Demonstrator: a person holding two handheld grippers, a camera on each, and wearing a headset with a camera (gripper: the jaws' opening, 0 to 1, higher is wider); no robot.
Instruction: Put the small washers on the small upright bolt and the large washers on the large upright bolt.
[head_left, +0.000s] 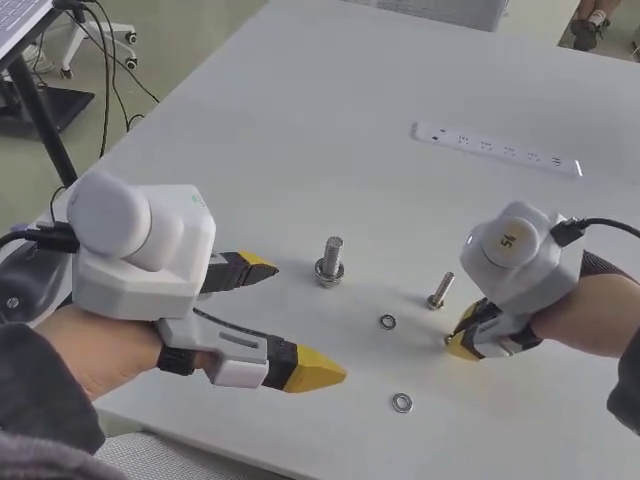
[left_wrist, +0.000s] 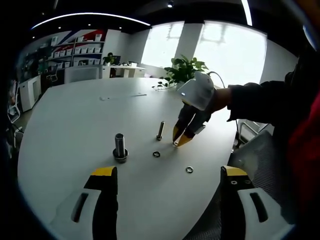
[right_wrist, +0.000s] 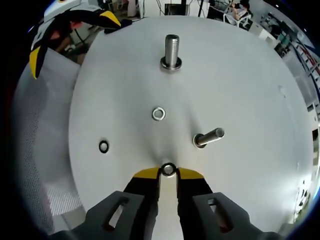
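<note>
The right gripper (head_left: 461, 344) is closed on a small washer (right_wrist: 168, 169) at the table (head_left: 300, 120) surface, just to the near right of the small bolt (head_left: 440, 290), while the left gripper (left_wrist: 169, 172) is held open at the near left, with the large bolt (head_left: 330, 260) seen between the grippers.

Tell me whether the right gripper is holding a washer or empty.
Holding: in the right gripper view, the right gripper has its jaws closed on a small washer between their yellow tips.
</note>
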